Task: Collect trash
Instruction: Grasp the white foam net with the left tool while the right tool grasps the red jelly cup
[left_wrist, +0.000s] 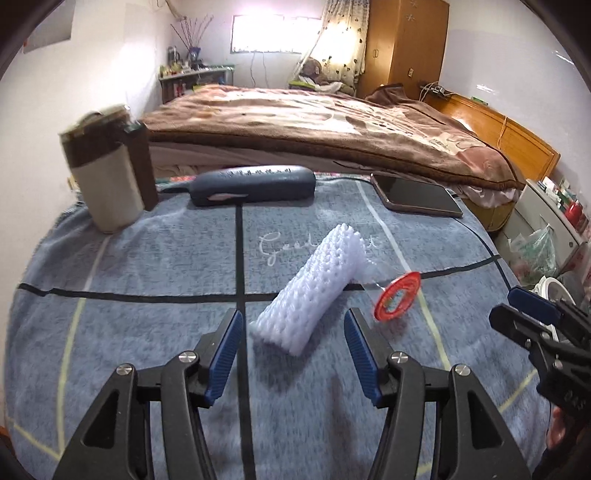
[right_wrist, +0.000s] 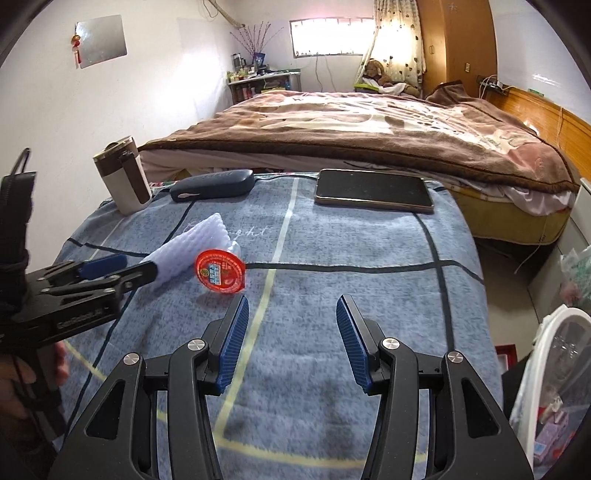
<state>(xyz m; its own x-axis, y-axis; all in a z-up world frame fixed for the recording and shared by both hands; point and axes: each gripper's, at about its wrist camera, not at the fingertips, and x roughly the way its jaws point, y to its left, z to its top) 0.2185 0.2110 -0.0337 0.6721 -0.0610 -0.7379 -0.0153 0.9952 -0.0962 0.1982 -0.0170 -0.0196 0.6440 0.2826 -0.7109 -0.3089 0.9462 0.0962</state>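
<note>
**Two open grippers standing over trash on a blue cloth**

The left gripper (left_wrist: 293, 325) is pointing down at a blue-grey cloth (left_wrist: 147, 332) crossed by black and pale lines. Its jaws are standing apart and released, gripping nothing. A white foam net sleeve (left_wrist: 310, 288) is lying on the cloth with its near end just ahead of the gap between the blue pads (left_wrist: 225, 354), apart from both; its long axis is running from about 7 o'clock to 1 o'clock in the left wrist view. Just beside the sleeve's far half, at 3 o'clock from it, a small red-lidded cup (left_wrist: 398, 295) is resting tilted on its side, lid facing the camera.

The right gripper (right_wrist: 291, 325) is also hanging open, with only bare cloth between its pads. In the right wrist view the red-lidded cup (right_wrist: 219, 271) is lying at 11 o'clock from the fingertips, near but not touching them, and the foam sleeve (right_wrist: 192, 243) is lying beyond it at 10 o'clock, partly hidden by the left gripper's finger.

Along the cloth's far edge, from 10 o'clock to 1 o'clock in the left view, are standing a cream-and-brown tumbler (left_wrist: 101, 173), a dark glasses case (left_wrist: 255, 184) and a phone (left_wrist: 417, 197) lying face up. Behind them a bed (left_wrist: 314, 122) under a brown blanket is filling the room.
</note>
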